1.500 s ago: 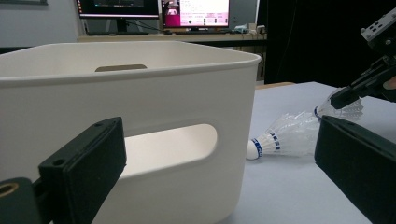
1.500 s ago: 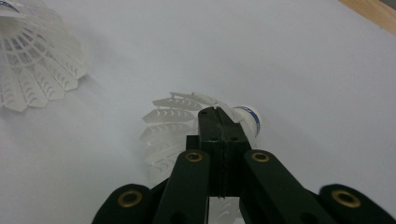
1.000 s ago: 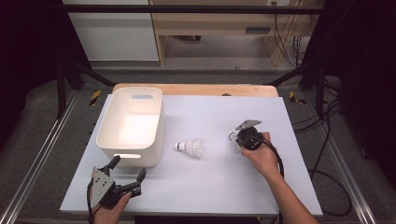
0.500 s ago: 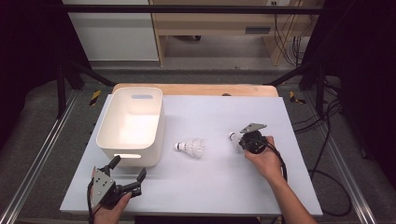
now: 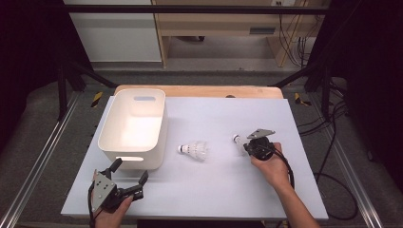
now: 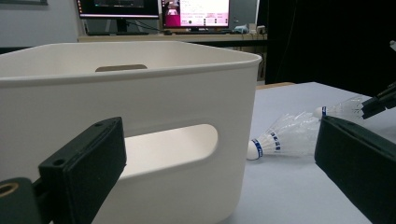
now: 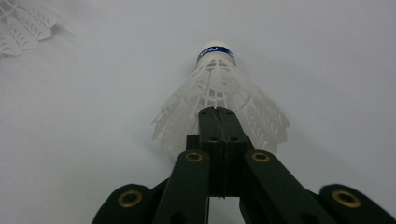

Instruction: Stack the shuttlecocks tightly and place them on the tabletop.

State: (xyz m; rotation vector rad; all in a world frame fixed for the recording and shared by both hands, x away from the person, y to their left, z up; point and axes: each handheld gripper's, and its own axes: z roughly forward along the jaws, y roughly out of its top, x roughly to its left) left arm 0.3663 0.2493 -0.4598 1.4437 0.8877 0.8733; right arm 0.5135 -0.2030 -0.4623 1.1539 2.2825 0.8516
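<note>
Your right tool (image 5: 247, 145) is clamped on the skirt of a white plastic shuttlecock (image 7: 218, 91), cork pointing away from you; the white plastic bin (image 5: 135, 126) lies well off to its left across the counter (image 5: 214, 185), past the other shuttlecock (image 5: 194, 150); your left tool (image 5: 129, 176) waits open beside that bin

the right hand-held gripper (image 7: 218, 114) pinches a white shuttlecock's (image 7: 219, 93) feathered skirt, jaws pressed together.

Two black two-jaw handheld grippers: left gripper (image 5: 127, 176), right gripper (image 5: 243, 144); grey three-cornered top plates, brass-coloured pivot rivets, flat black pads, trailing black cables; forearms bare, no sleeves
</note>
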